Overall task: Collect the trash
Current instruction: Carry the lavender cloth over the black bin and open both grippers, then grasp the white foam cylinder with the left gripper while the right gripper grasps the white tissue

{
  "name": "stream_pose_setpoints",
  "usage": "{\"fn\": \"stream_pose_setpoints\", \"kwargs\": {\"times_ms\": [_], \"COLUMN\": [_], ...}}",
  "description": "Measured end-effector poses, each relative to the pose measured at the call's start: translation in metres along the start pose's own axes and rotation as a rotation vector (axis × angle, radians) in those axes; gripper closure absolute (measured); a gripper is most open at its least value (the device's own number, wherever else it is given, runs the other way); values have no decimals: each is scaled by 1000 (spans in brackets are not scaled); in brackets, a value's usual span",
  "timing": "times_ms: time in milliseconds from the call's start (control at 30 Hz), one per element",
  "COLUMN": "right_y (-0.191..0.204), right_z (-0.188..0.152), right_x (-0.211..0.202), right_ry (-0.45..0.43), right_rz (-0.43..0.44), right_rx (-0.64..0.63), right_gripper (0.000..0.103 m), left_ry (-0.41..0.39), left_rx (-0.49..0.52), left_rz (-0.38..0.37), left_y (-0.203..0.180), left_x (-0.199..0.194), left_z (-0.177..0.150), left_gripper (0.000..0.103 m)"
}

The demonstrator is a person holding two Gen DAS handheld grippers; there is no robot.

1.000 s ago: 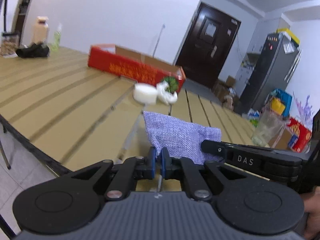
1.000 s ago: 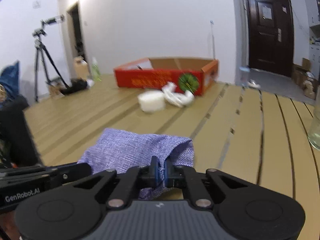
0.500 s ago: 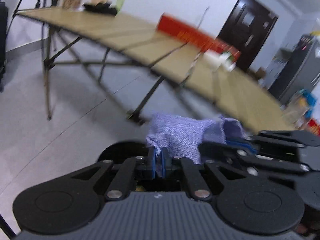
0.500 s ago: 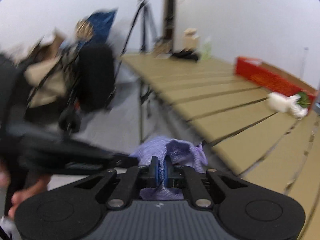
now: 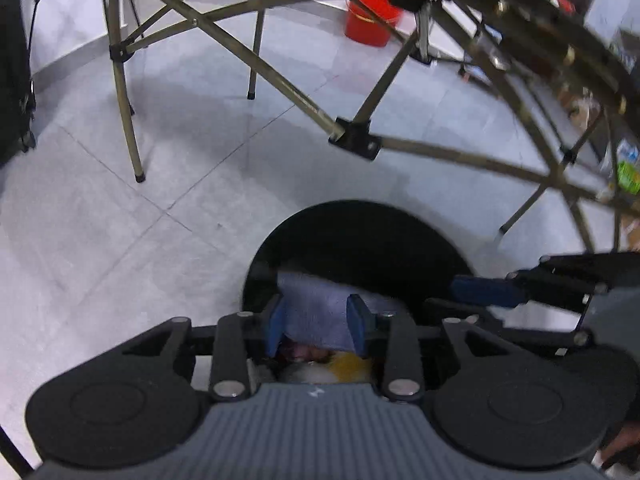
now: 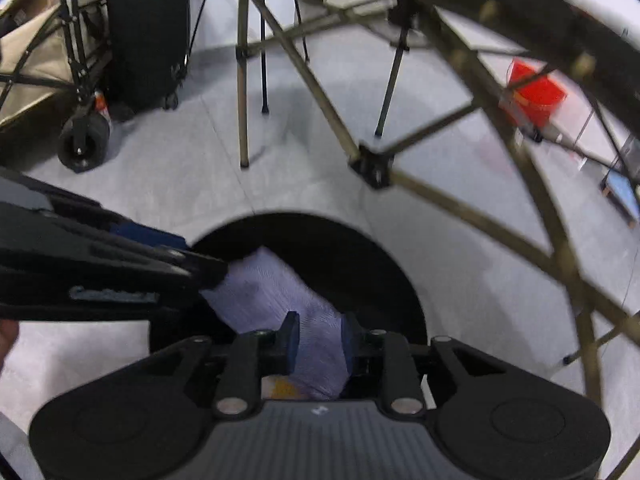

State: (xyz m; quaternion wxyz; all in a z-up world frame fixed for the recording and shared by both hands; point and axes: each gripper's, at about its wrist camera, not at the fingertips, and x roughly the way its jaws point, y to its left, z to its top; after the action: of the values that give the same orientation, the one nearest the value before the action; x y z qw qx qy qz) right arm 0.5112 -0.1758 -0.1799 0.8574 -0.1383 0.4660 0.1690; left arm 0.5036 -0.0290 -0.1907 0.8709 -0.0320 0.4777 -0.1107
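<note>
Cloth (image 5: 316,312) hangs inside the black bin's rim (image 5: 256,256), between both just-opening hand-held grippers' parted jaws: left (image 5: 316,326), right (image 6: 318,340).

Bin mouth (image 5: 360,240) open below; table struts (image 5: 440,152) crowd above; floor (image 5: 100,220) clear left.

Directly below both grippers, a round bin (image 5: 360,240) on the tiled floor (image 5: 100,220), with a cloth pouch (image 5: 316,316) over its mouth, between the parted pads of the left gripper (image 5: 316,322) and likewise of the right gripper (image 6: 318,340). Beyond the bin, folding table legs (image 5: 128,120); further back, a bucket (image 5: 370,24). Far left in the right wrist view, a wheeled cart (image 6: 80,92).
</note>
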Motion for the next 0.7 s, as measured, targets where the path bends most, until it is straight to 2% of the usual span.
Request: {"fn": "stream_pose_setpoints", "kwargs": {"times_ms": [67,133,233,367,600,700], "right_y": [-1,-3,-7,-5,-5,-6], "right_z": [0,1,4,0,5,3], "right_x": [3,5,3,0,-16,-30], "right_ry": [29,43,59,58,18,-1], "right_rz": [0,9,32,49,47,62], "right_rx": [-10,-1,3,-21,-20,-11], "right_gripper": [78,73,64,63,63,62], "left_ry": [24,42,48,32,-36,-45], "left_rx": [23,19,4,-18,34,33], "left_rz": [7,32,47,45,41,39], "left_y": [3,8,15,17,4,1], "left_x": [4,6,7,2,-19,-28], "left_z": [-3,-5,-4,1,0,-1], "left_gripper": [59,55,54,49,41,33]}}
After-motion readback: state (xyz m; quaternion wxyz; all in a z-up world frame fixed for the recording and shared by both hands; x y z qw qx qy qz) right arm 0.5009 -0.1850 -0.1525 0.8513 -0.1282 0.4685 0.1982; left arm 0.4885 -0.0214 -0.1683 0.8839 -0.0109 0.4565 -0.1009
